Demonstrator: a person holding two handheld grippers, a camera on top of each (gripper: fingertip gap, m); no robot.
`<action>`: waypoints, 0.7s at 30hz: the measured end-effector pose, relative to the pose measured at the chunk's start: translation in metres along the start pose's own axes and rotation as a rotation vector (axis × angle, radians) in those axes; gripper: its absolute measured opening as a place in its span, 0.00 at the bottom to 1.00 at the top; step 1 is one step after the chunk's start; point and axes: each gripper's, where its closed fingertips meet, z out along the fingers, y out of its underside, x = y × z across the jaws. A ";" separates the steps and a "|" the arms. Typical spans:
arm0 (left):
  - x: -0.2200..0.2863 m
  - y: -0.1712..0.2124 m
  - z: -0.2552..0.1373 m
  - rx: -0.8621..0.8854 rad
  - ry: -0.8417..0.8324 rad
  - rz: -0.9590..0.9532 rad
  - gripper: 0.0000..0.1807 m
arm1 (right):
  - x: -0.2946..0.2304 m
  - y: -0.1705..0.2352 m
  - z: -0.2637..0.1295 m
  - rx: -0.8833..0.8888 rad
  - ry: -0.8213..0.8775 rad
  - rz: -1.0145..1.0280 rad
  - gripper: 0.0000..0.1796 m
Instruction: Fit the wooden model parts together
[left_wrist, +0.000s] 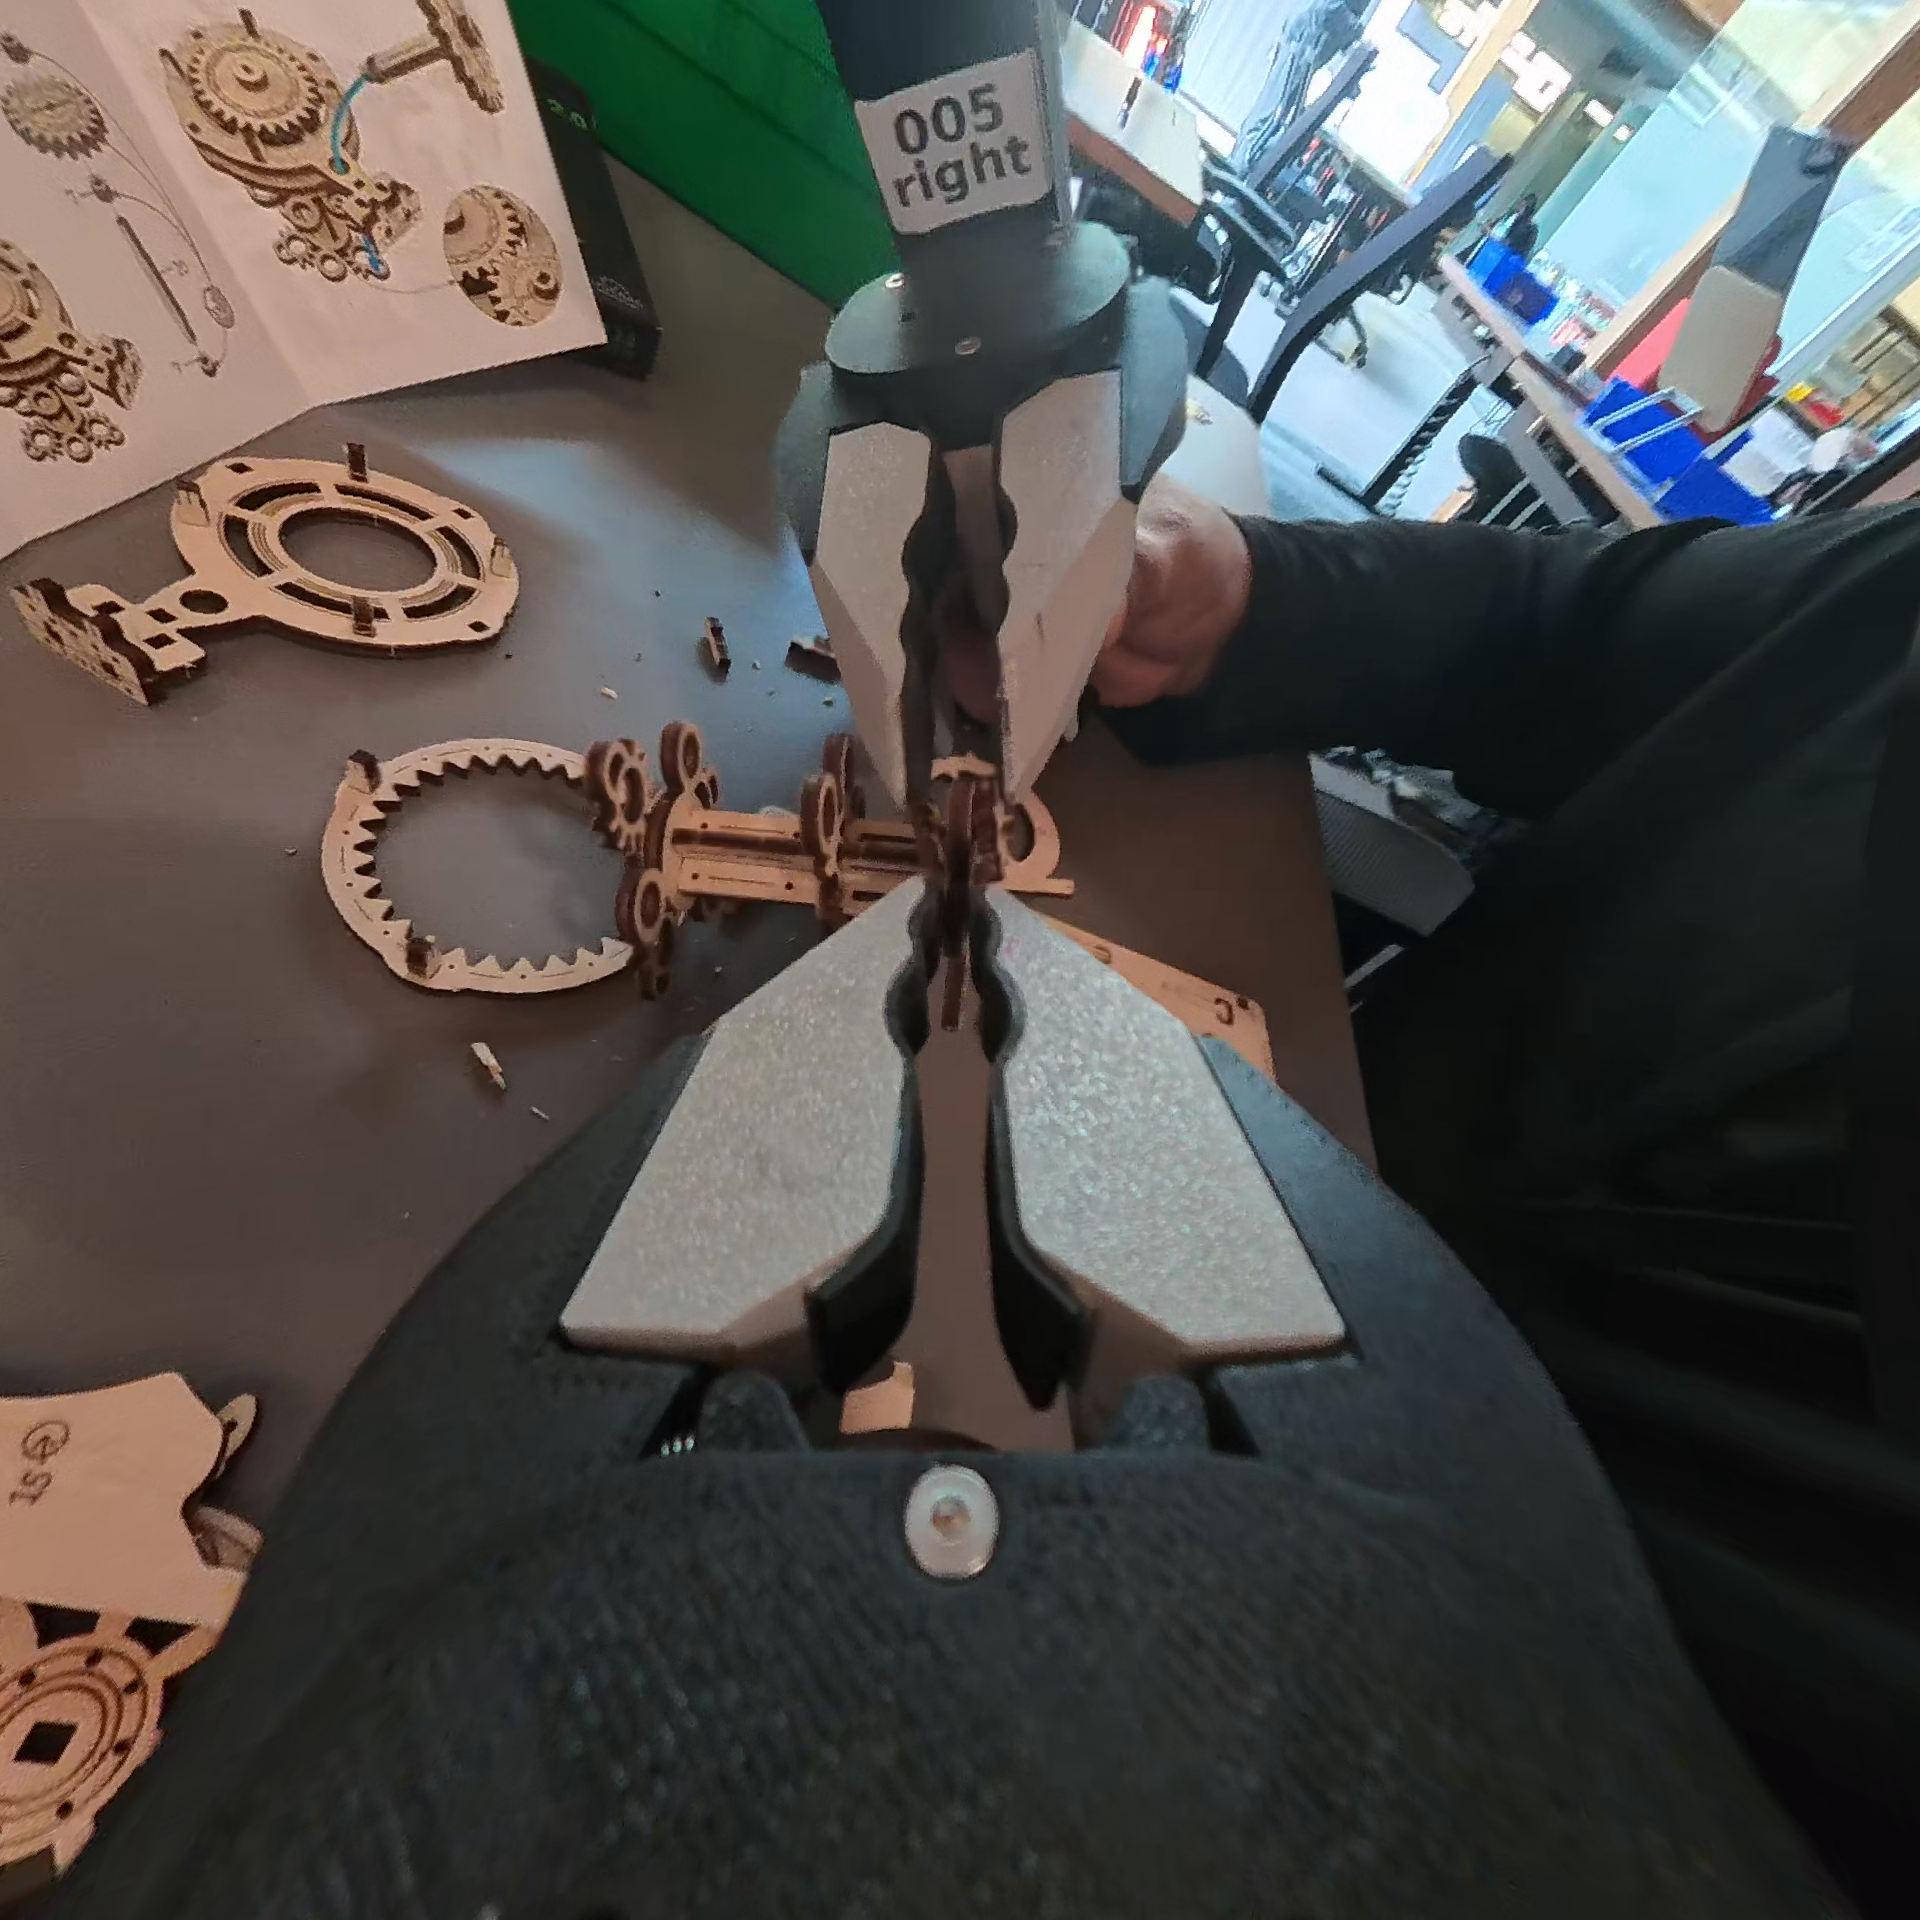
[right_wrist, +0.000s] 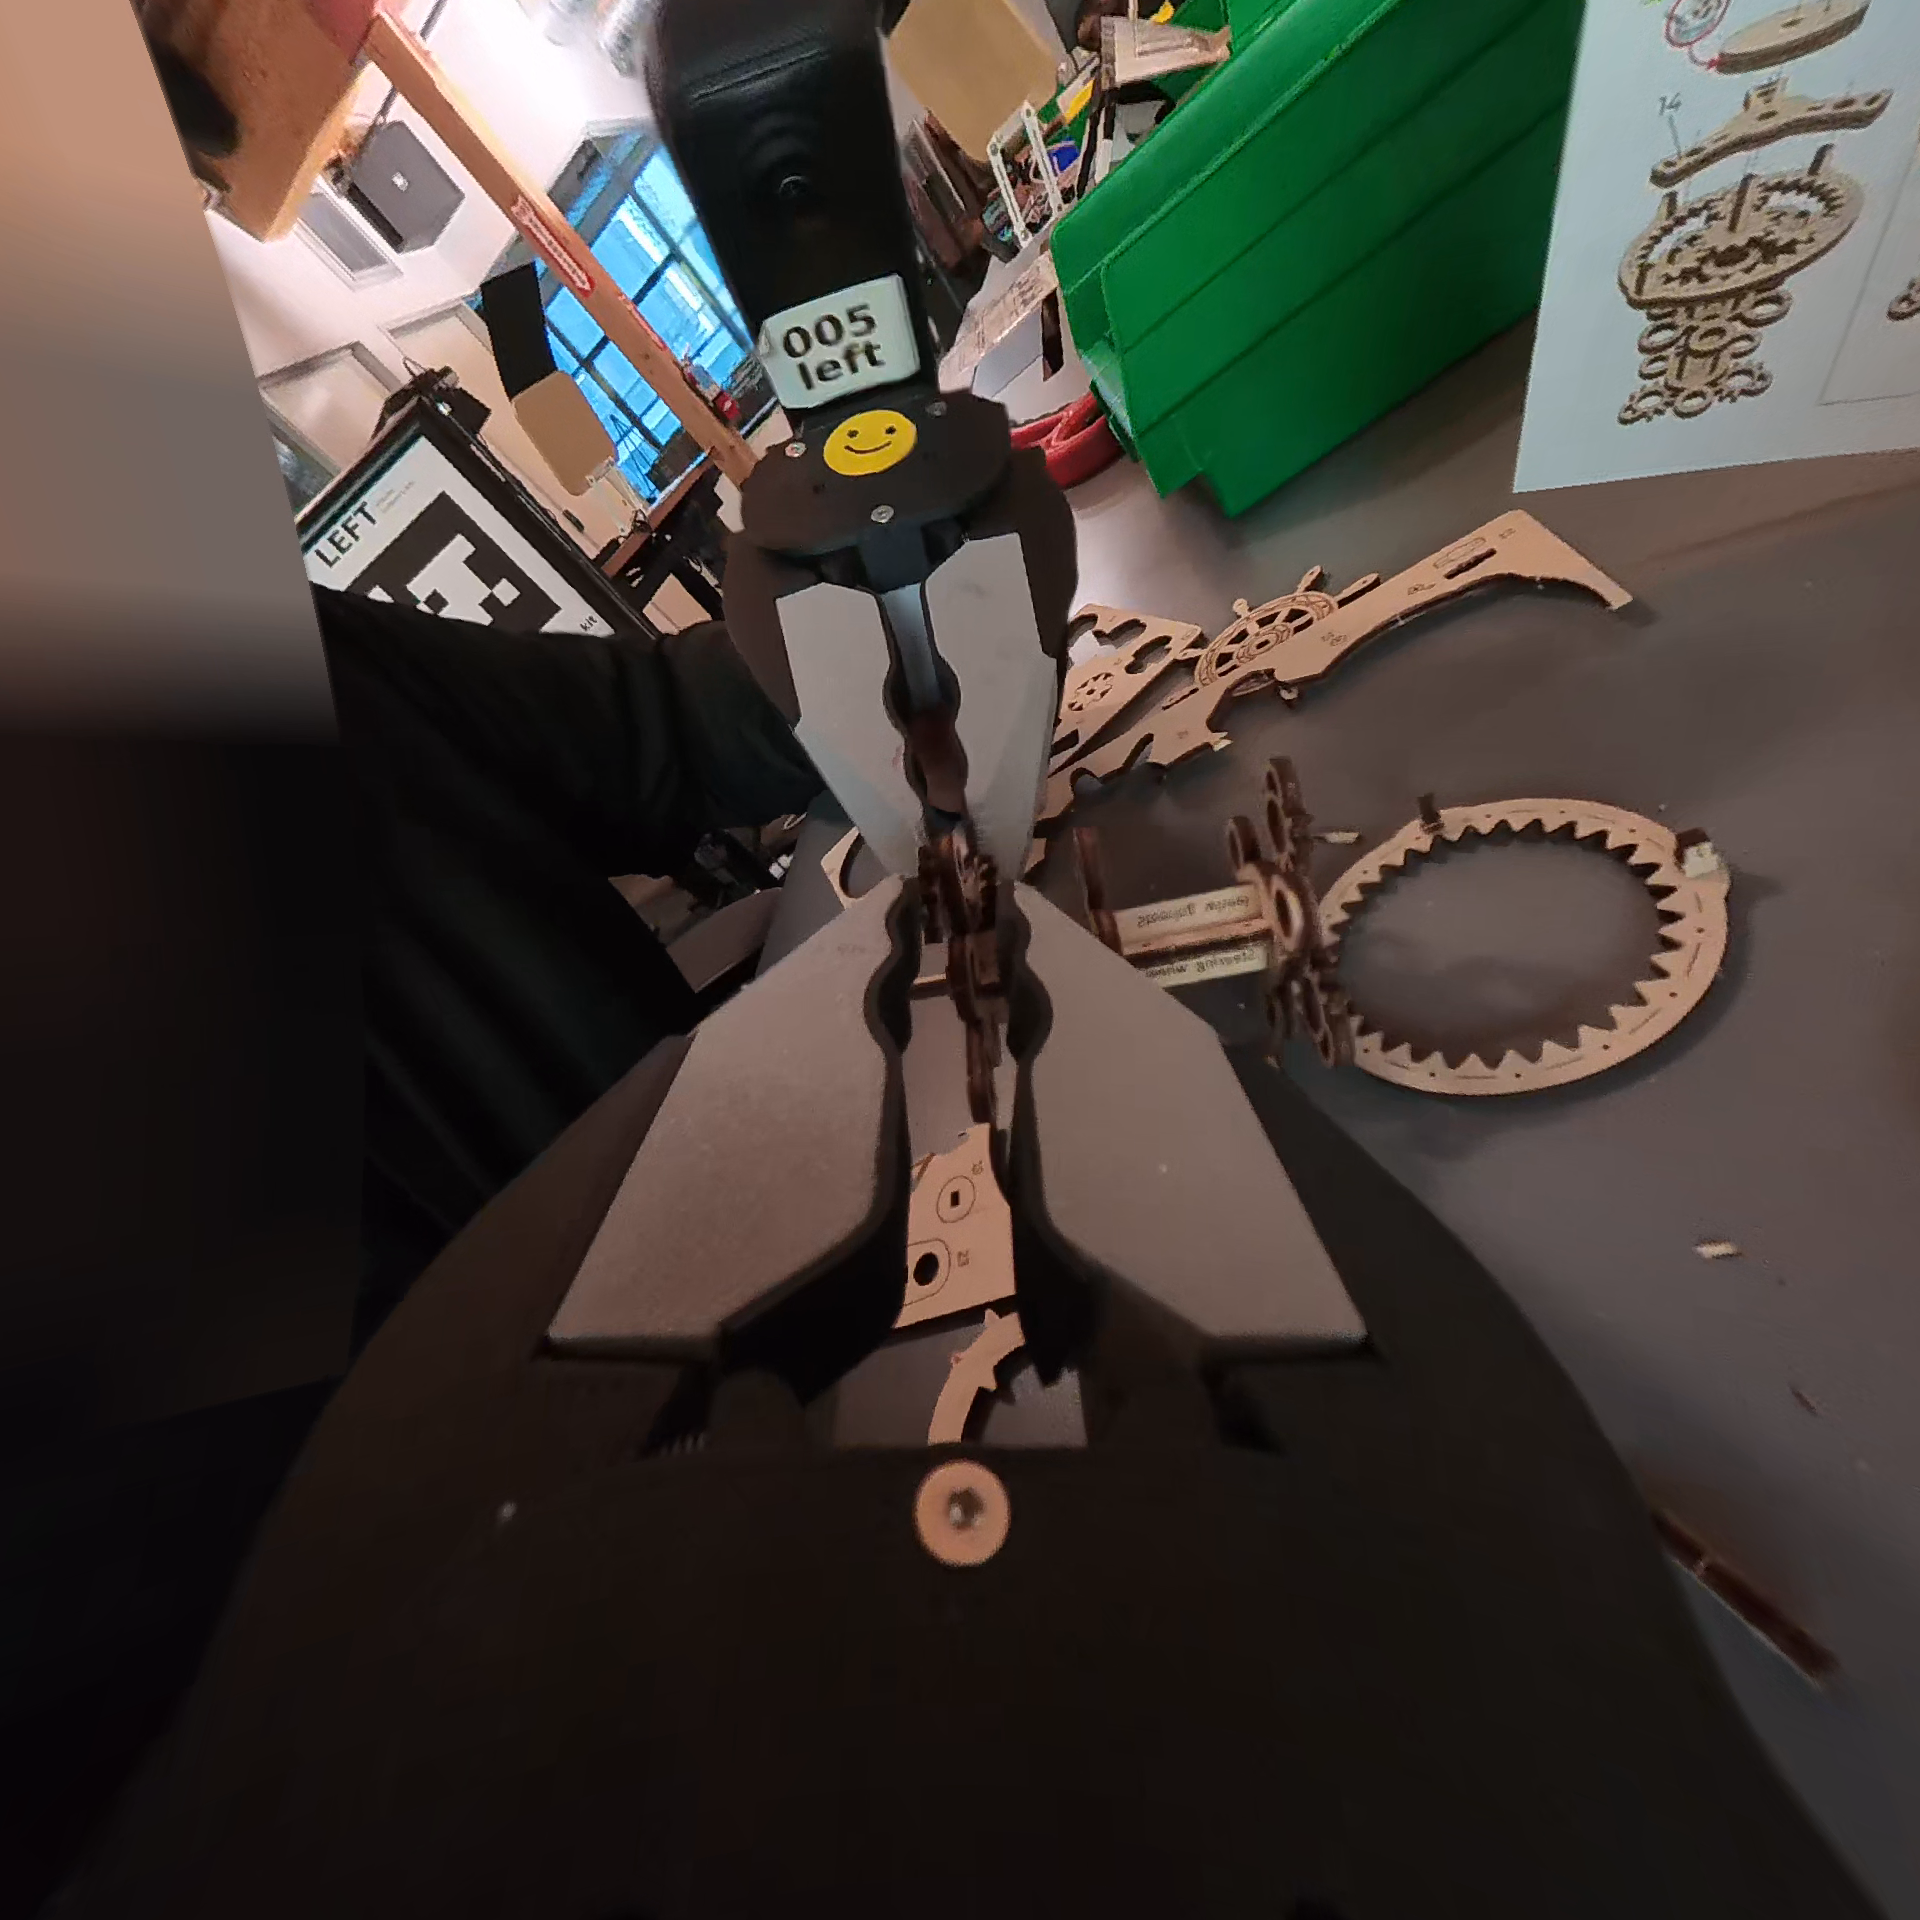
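A wooden gear assembly (left_wrist: 748, 842), a slotted shaft carrying several dark-edged gears, lies across the grey table (left_wrist: 208, 1091). Its far end rests on a toothed wooden ring (left_wrist: 478, 862). My left gripper (left_wrist: 951, 909) is shut on a thin gear disc (left_wrist: 951, 966), seen edge-on at the near end of the shaft. My right gripper (left_wrist: 956, 790) comes from the opposite side, tip to tip with the left, and is shut on the same gear cluster. In the right wrist view my right gripper (right_wrist: 961, 920) clamps the edge-on gears (right_wrist: 977, 997), facing the left gripper (right_wrist: 956, 831). The shaft (right_wrist: 1195, 925) and ring (right_wrist: 1527, 935) lie to the right.
A wooden base plate with a round opening (left_wrist: 312, 561) lies beyond the ring, below an instruction sheet (left_wrist: 260, 208). Green bins (right_wrist: 1299, 239) stand at the back. Cut-out plywood sheets (right_wrist: 1299, 644) (left_wrist: 94, 1475) lie around. Wood scraps (left_wrist: 717, 644) dot the table. A hand (left_wrist: 1174, 592) holds the right gripper. Left and right tips are no more than a few centimetres apart.
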 end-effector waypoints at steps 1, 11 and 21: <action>0.001 -0.001 -0.001 0.008 0.020 -0.011 0.00 | 0.000 -0.001 0.000 0.004 -0.005 0.002 0.06; 0.007 -0.003 -0.001 0.024 0.089 -0.058 0.11 | 0.002 -0.002 -0.002 0.021 -0.016 0.039 0.06; 0.005 -0.007 0.000 0.046 0.050 -0.007 0.06 | -0.003 -0.002 0.001 0.017 -0.051 0.046 0.06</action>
